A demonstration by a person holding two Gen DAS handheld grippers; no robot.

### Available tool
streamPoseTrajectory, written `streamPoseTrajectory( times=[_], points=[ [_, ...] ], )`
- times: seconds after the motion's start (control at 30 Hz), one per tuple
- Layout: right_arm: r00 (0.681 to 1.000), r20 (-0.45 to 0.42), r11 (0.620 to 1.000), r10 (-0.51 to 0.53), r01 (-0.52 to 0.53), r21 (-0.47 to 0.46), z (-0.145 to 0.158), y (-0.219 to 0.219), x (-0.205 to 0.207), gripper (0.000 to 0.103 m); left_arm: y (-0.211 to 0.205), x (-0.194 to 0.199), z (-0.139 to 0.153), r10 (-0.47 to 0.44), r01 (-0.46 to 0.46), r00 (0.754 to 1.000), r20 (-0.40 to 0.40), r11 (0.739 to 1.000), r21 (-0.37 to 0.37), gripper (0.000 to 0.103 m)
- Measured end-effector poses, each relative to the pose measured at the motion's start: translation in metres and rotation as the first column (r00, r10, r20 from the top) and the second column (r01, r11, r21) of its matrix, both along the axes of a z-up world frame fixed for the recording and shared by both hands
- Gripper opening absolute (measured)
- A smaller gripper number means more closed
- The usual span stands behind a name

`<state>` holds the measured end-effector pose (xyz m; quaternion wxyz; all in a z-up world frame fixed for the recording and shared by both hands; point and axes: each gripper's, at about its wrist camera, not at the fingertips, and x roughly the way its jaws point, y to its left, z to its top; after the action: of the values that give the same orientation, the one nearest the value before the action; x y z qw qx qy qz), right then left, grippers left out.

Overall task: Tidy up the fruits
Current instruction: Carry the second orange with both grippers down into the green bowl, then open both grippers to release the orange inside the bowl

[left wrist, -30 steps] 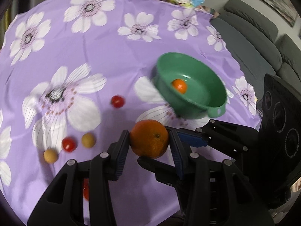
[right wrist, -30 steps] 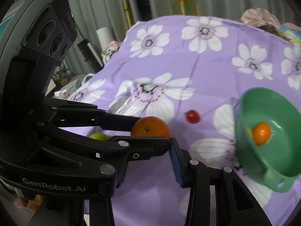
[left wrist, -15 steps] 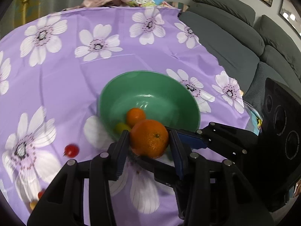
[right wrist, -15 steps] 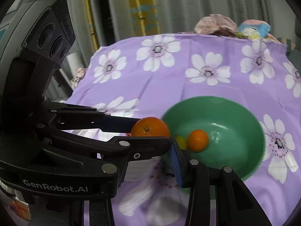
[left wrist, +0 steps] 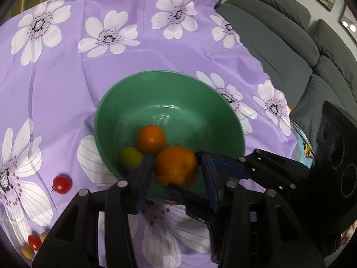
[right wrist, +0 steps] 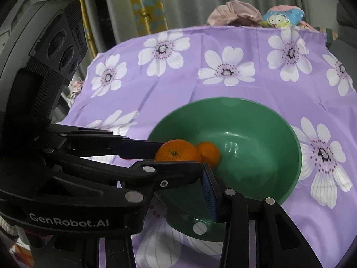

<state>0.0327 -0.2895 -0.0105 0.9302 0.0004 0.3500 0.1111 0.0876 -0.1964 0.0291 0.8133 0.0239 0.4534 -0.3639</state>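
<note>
A green bowl (left wrist: 169, 72) (right wrist: 223, 100) sits on the purple flowered cloth, with a small orange (left wrist: 151, 139) and a yellow-green fruit (left wrist: 131, 157) inside. My left gripper (left wrist: 176, 172) hangs over the bowl's near side and its jaws are opening. A larger orange (left wrist: 176, 166) (right wrist: 177, 153) is between them, blurred, with a gap showing at the right pad. My right gripper (right wrist: 174, 174) is close beside the left one, jaws apart with nothing seen in them. The left gripper's body hides its left finger.
A cherry tomato (left wrist: 62, 183) lies on the cloth left of the bowl. More small red and tan fruits (left wrist: 33, 242) sit at the near left. A grey sofa (left wrist: 290, 44) runs past the table's right edge. Bundled fabric (right wrist: 234, 13) lies at the far edge.
Both grippers swung from the cloth's left part to over the bowl. The left jaws have widened and the large orange now sits loose and lower between them.
</note>
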Motion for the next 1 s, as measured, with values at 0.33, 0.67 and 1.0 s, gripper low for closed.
streamPoseTrajectory(
  times=[0.33,0.67,1.0],
  points=[
    [0.999,-0.003,0.998,-0.036,0.036,0.052,0.003,-0.016,-0.017,0.044,0.048,-0.010,0.016,0.092,-0.091,0.995,0.035,0.995,-0.026,0.049],
    [0.999,0.017,0.994,-0.041,0.039,0.098,0.014,-0.020,-0.039,0.046,0.167,-0.037,0.014,0.357,-0.357,0.933,0.035,0.934,0.003,0.049],
    [0.996,-0.009,0.993,0.085,-0.084,0.084,0.009,0.022,-0.043,0.046,0.255,-0.093,-0.016,0.512,-0.509,0.858,-0.042,0.858,0.064,0.048]
  ],
)
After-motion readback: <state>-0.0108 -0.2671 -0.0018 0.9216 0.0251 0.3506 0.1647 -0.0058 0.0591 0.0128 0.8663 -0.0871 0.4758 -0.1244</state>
